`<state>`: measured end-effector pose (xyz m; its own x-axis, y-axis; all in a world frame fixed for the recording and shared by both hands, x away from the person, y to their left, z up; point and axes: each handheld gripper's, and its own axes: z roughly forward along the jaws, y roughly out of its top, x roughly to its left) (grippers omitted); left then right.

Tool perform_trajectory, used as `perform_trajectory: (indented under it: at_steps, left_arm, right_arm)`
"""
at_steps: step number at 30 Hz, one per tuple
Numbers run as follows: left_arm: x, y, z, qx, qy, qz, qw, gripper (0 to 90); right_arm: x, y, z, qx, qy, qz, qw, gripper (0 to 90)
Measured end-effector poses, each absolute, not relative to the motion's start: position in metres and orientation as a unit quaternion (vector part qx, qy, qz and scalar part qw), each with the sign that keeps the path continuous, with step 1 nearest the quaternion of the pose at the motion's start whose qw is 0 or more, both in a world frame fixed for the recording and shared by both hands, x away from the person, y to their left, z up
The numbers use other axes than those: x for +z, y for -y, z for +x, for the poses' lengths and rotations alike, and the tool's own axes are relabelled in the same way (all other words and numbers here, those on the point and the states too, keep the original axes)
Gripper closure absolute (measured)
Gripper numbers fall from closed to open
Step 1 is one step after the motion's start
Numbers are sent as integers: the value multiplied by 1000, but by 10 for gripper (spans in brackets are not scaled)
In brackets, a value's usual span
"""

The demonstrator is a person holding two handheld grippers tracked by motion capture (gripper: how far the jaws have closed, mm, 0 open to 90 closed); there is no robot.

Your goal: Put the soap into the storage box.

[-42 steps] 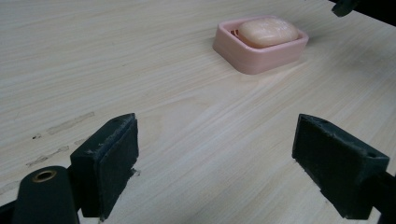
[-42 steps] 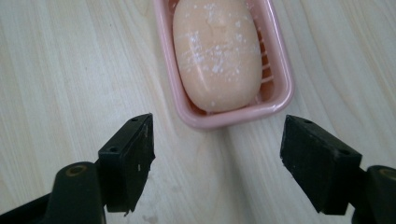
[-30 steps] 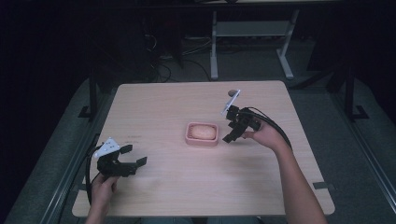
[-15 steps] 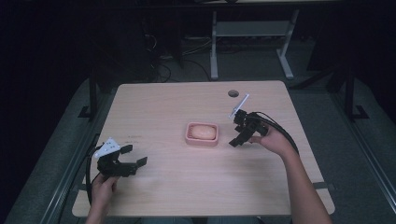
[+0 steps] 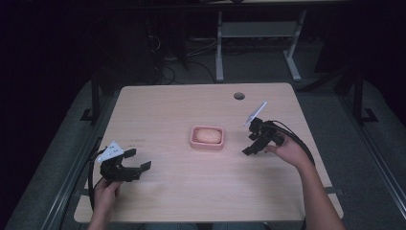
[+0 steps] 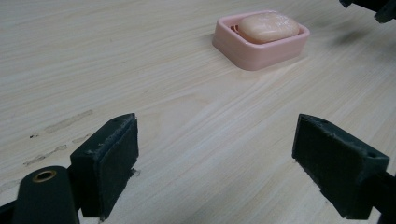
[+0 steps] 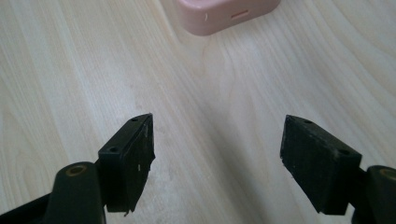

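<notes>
Left gripper (image 5: 135, 167) sits near the worktop's (image 5: 191, 201) near-left corner, jaws wide open and empty. Further back, the pink soap dish (image 5: 207, 138) with its soap bar (image 5: 208, 135) sits mid-worktop. Right gripper (image 5: 251, 146) hovers just right of it, jaws also wide, holding nothing.

A fixed camera looks down and forward on the whole wooden table (image 5: 191, 191) from above the person's side. Two cameras ride low and close over the tabletop, each looking between its own black jaws. All three views share the pink soap dish (image 5: 207, 143) (image 6: 261, 49) (image 7: 224, 16).
</notes>
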<state>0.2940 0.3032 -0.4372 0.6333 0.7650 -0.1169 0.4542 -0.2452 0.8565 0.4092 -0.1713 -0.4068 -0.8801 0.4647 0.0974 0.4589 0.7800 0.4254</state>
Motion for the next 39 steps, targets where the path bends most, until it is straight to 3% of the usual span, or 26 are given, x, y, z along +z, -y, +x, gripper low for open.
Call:
perform_trajectory:
  at_steps: [39]
  left_arm:
    - [-439, -301, 294, 163, -394, 777, 463, 143]
  right_arm:
    - [-428, 222, 356, 246, -923, 294, 14, 255]
